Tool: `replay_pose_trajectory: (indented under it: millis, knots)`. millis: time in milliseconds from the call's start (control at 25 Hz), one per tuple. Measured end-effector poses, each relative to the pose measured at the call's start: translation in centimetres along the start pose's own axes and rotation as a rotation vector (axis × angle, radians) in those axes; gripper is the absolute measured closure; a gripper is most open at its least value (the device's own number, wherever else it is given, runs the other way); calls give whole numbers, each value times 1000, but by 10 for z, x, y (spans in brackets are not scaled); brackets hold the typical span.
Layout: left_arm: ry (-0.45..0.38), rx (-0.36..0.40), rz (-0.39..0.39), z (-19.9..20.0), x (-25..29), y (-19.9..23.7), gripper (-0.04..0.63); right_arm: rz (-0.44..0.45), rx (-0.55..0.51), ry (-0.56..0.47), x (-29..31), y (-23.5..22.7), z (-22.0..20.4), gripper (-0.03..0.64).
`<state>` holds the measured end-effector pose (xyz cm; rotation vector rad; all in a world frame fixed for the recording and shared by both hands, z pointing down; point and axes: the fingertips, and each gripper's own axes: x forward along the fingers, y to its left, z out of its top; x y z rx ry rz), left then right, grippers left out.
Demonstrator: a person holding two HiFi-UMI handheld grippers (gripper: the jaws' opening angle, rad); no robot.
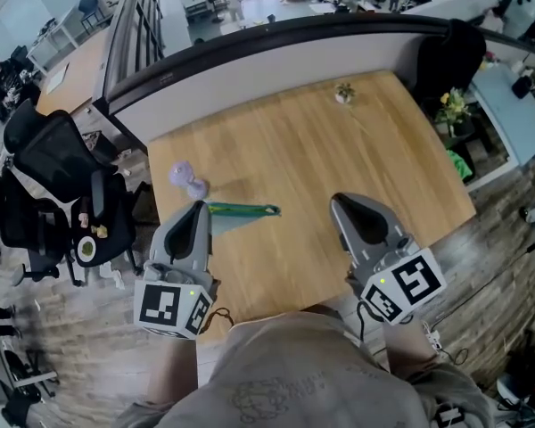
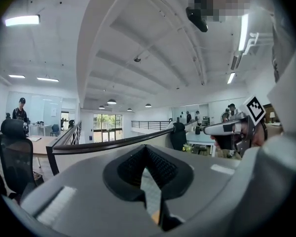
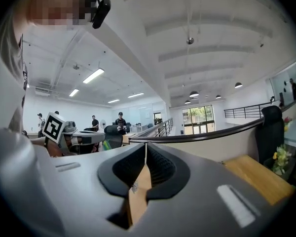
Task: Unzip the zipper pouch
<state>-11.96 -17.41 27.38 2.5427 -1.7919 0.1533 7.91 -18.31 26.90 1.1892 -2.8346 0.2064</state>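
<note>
Far left, off the table: a black mesh-backed office chair (image 1: 52, 163).

Table (image 1: 339, 150): pale wood-grain top with straight edges. A curved dark rail runs behind it.

Small lilac rounded object (image 1: 187, 178) on the wood, left of centre. Can't tell the material.

Left gripper (image 1: 200, 207): smooth grey shell tapering to a point, marker cube at the rear. In the left gripper view the ribbed black pads (image 2: 164, 168) meet at the tip, tongs closed tight, nothing seen pinched.

Zipper pouch (image 1: 245, 210): long, thin, teal-green, darker along the upper edge. It runs rightward from just beside the left gripper's tip. Can't tell whether they touch.

Small flower-like item (image 1: 344, 93) near the table's far edge.

Right gripper (image 1: 337, 200): same grey wedge shape, over bare wood well apart from the pouch. Tongs closed, tips together, empty.
</note>
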Motion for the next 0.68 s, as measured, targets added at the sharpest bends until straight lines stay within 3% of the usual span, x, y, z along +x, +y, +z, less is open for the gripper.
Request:
replay_pose_trajectory:
  millis: [360,680]
  knots:
    - [28,8,-53,-10,-1,-21,595,5,-34,45,-2,4,-14,601]
    - [27,13,-54,-2,-5,-24,595,16,-54,32,-5,8,-7,601]
